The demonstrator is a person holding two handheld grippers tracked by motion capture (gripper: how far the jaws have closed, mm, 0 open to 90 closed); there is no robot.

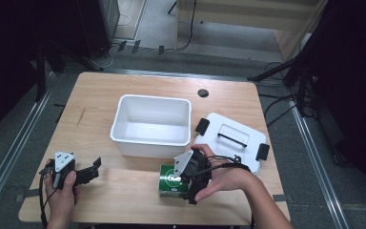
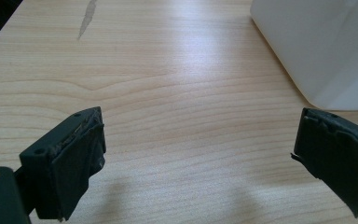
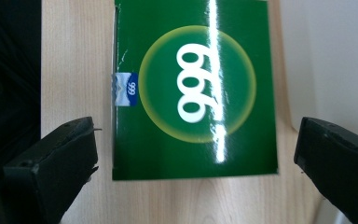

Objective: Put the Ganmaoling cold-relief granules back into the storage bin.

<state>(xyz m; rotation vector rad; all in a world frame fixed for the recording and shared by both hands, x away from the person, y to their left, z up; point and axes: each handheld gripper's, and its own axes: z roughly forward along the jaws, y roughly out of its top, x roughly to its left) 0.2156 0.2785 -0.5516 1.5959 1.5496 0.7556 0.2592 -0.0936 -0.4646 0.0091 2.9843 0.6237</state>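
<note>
Right tool [image 3: 196, 154] spread wide, jaws either side of green box [image 3: 193, 88], not touching it. Box lies flat on wooden surface [image 2: 168, 93], just in front of white bin [image 1: 151, 125]. Box face reads "999" in white inside yellow-rimmed circle; small blue tab at edge repeats "999". Glare streak crosses print. In high view, hand [image 1: 224, 177] covers part of box. Left tool [image 2: 198, 158] released, holding nothing, well left of box. Bin lid [image 1: 231, 140] right of bin, near edge hidden behind hand.

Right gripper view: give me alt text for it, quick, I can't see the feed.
A glossy green box printed with a white 999 in a yellow-ringed circle lies flat on the wooden table, just ahead of the open right gripper, whose black jaws stand wide to either side. A white bin sits beside it.
</note>
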